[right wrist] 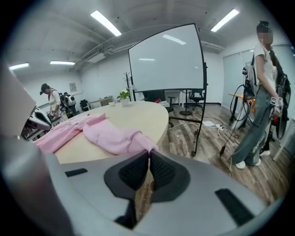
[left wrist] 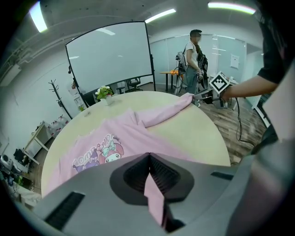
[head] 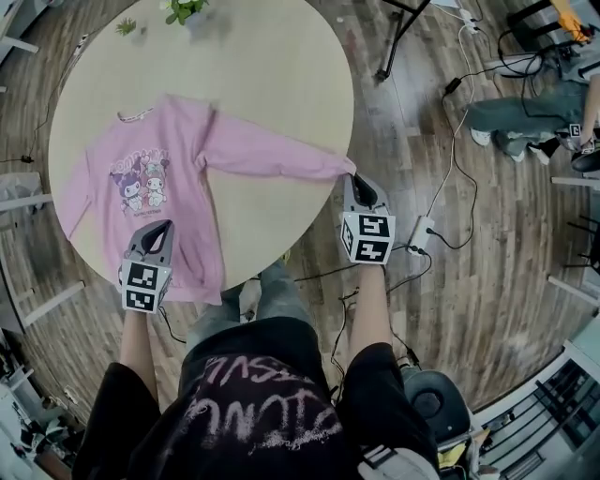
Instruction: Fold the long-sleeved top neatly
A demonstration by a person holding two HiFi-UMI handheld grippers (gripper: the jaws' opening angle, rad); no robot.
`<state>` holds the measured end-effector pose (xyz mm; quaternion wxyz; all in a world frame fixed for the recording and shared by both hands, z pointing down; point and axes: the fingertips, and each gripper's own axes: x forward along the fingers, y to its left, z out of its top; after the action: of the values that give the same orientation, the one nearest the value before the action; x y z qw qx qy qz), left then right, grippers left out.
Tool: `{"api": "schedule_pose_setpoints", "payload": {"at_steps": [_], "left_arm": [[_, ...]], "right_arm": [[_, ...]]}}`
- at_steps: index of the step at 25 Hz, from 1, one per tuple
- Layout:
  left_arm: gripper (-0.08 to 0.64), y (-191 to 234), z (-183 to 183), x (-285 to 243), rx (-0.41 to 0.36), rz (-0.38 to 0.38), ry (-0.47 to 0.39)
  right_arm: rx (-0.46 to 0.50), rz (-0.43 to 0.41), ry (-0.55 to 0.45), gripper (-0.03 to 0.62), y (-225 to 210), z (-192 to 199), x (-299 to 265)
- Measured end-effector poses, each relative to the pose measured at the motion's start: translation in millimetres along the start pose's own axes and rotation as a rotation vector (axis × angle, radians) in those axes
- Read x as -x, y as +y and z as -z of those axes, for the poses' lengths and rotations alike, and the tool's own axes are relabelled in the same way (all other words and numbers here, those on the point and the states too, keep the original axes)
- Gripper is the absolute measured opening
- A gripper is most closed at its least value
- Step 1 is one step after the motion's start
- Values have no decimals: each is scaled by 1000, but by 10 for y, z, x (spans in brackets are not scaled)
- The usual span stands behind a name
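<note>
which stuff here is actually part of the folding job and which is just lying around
Part of the job:
- pink long-sleeved fabric top with cartoon print
- left claw, shut on its hem
- right claw, shut on its sleeve cuff
- round beige table under it

Just lying about:
- small green potted plant at the table's far edge
- white power strip on the wood-plank floor
</note>
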<state>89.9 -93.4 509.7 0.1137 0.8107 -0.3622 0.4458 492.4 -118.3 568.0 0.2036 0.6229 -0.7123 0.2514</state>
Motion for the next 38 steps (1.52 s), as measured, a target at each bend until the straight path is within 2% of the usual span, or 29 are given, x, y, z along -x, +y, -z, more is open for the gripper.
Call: {"api": "schedule_pose_setpoints", "payload": {"at_steps": [5, 8, 11, 14, 19, 22, 25, 31, 33, 36, 38], "left_arm": [[14, -15, -208, -114, -12, 28, -45], [13, -72, -341, -162, -27, 53, -84], [14, -121, -422, -192, -42, 74, -109], [14, -157, -422, -209, -45, 91, -112], [14, -180, -310, -266, -58, 107, -80], [14, -172, -283, -292, -59, 101, -63], [14, -153, -265, -316, -62, 94, -43], [14, -142, -354, -358, -88, 89, -15], [14, -160, -400, -399, -103, 94, -4], [14, -208, -445, -436, -142, 99, 17], [14, -239, -447, -429, -172, 93, 28]], "right_arm": [[54, -14, -49, 18, 104, -285, 298], [45, -16, -38, 18, 132, -406, 629], [-67, -23, -4, 18, 67, -440, 952], [-204, 20, 50, 20, -149, -326, 1095], [-284, 54, 146, 21, -364, 8, 786], [-336, 86, 140, 36, -505, 83, 522], [-417, 111, 121, 80, -648, 141, 356], [-520, 99, 95, 117, -693, 430, 421], [-505, 64, 101, 128, -589, 598, 425], [-398, -23, 147, 168, -250, 916, 328], [-363, -75, 166, 211, -7, 1120, 221]]}}
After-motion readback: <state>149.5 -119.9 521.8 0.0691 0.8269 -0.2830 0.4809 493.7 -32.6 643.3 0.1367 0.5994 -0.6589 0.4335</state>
